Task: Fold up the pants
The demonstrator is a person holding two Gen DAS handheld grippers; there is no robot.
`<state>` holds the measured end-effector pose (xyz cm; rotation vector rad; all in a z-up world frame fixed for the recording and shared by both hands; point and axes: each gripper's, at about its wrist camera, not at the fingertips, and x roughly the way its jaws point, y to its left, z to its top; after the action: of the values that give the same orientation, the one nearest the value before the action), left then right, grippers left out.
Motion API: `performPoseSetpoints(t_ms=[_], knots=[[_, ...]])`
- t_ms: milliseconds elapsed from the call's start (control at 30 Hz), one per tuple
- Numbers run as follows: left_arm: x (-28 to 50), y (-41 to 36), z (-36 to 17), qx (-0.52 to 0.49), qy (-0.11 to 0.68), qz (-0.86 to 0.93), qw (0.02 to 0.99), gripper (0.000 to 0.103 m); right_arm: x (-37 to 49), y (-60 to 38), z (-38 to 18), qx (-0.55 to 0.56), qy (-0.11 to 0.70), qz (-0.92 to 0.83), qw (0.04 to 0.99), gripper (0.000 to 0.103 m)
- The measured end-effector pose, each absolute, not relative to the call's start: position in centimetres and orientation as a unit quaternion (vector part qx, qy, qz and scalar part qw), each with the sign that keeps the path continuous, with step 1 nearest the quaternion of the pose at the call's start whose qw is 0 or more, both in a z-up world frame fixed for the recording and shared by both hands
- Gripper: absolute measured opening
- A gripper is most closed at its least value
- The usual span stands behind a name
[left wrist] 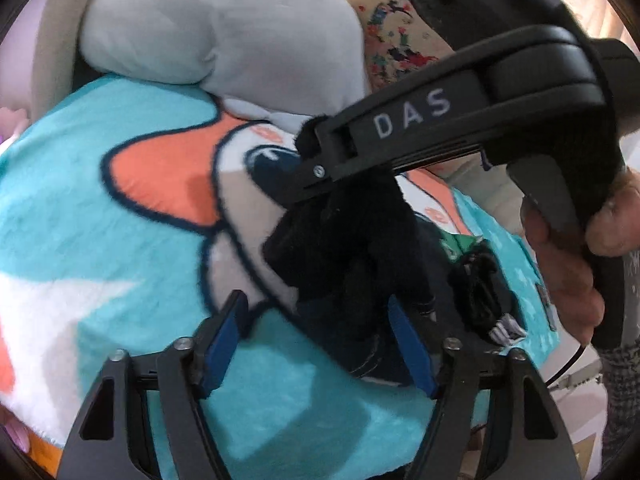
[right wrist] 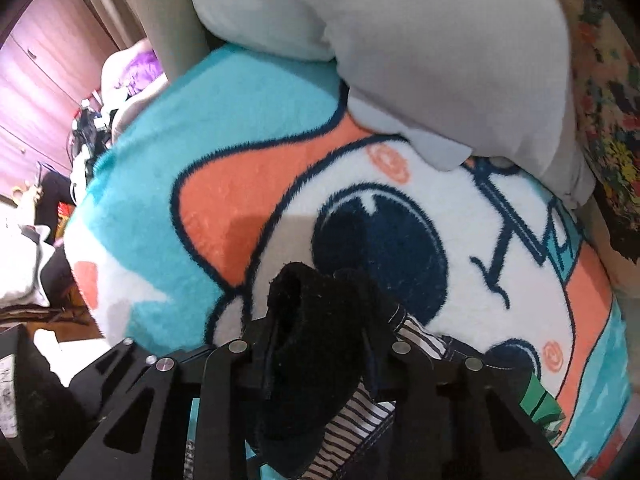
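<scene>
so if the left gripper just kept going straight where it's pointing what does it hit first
Probably the black pants, bunched and hanging from the right gripper just ahead of the left gripper and its open blue pads. Depth is unclear; the cartoon blanket lies behind them.

Ahead of the jaws a teal cartoon blanket (right wrist: 168,184) covered the bed, a grey pillow (right wrist: 420,40) lying on its far end. Left stood a wooden wardrobe (right wrist: 44,80); right, floral fabric (right wrist: 612,100).

"DAS" on right tongs (left wrist: 316,152)
</scene>
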<state>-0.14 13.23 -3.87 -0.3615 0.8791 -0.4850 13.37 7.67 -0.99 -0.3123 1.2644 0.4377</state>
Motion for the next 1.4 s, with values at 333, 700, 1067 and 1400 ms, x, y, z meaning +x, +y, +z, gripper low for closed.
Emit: performPoseSetpoints(t_ms=[333, 700, 1067, 1400], knots=[[-0.7, 8.7, -0.3, -0.135, 0.397, -0.275, 0.865, 0.015, 10.5, 1.0, 3.6, -0.067, 0.532, 0.224, 0.814, 0.034], [-1.7, -1.1, 2.1, -0.072, 0.388, -0.348, 0.850, 0.015, 6.9, -10.7, 6.0, 0.052, 0.485, 0.211, 0.847, 0.034], [-3.6, -6.1, 1.7, -0.021, 0.415, -0.395, 0.819, 0.029, 4.0, -22.7, 1.3, 0.179, 0.480, 0.163, 0.843, 0.049], [-2.8, -2.3, 3.3, -0.007, 0.395, -0.330, 0.857, 0.051, -0.6, -29.5, 2.9, 0.219, 0.391, 0.093, 0.889, 0.058]])
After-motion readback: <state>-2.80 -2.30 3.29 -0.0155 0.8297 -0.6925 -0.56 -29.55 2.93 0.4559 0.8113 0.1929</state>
